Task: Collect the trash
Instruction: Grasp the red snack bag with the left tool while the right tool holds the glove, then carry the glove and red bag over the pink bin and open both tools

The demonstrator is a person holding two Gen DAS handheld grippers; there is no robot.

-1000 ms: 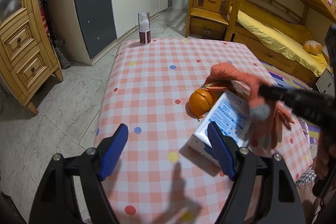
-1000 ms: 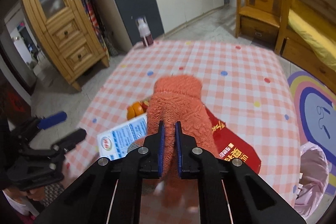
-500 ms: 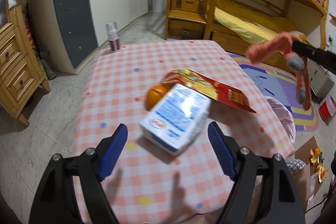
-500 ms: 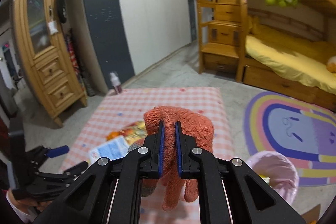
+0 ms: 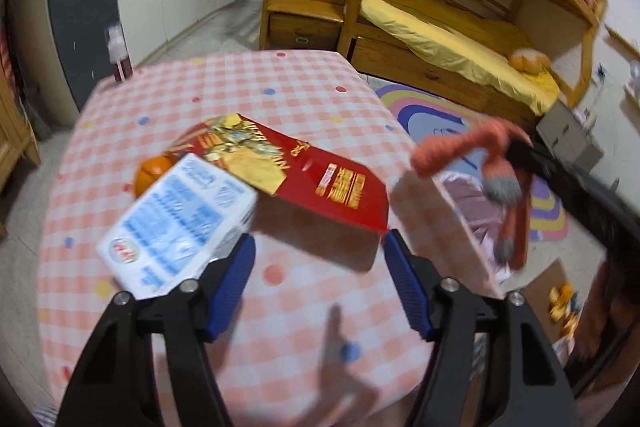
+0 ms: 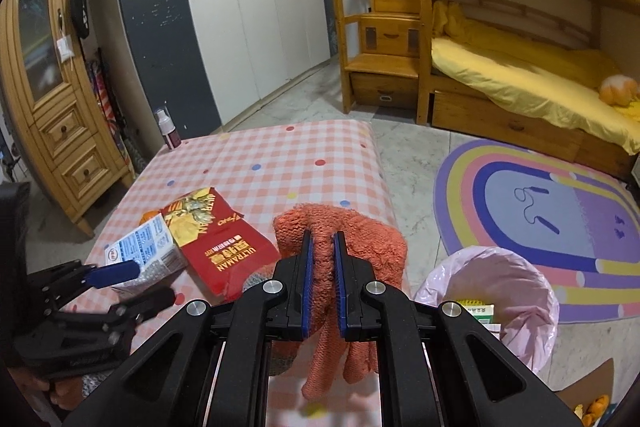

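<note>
My right gripper [image 6: 320,267] is shut on an orange knitted glove [image 6: 360,243], held in the air past the table's right edge; the glove [image 5: 460,151] also shows in the left wrist view. A pink-lined trash bin [image 6: 516,275] stands on the floor to its right. On the checked table [image 5: 248,91] lie a white and blue carton [image 5: 180,223], a red snack bag [image 5: 304,171] and an orange [image 5: 154,169]. My left gripper [image 5: 320,279] is open and empty above the table; its left finger is next to the carton.
A small bottle [image 6: 168,131] stands at the table's far corner. A rainbow rug [image 6: 536,211] covers the floor beyond the bin. A bunk bed [image 6: 520,83], wooden stairs [image 6: 384,39] and a wooden cabinet [image 6: 52,107] surround the table. A cardboard box [image 5: 556,299] sits on the floor.
My right gripper carried the glove off the table to the right, near the bin. My left gripper swung right, so the carton now lies at its left finger.
</note>
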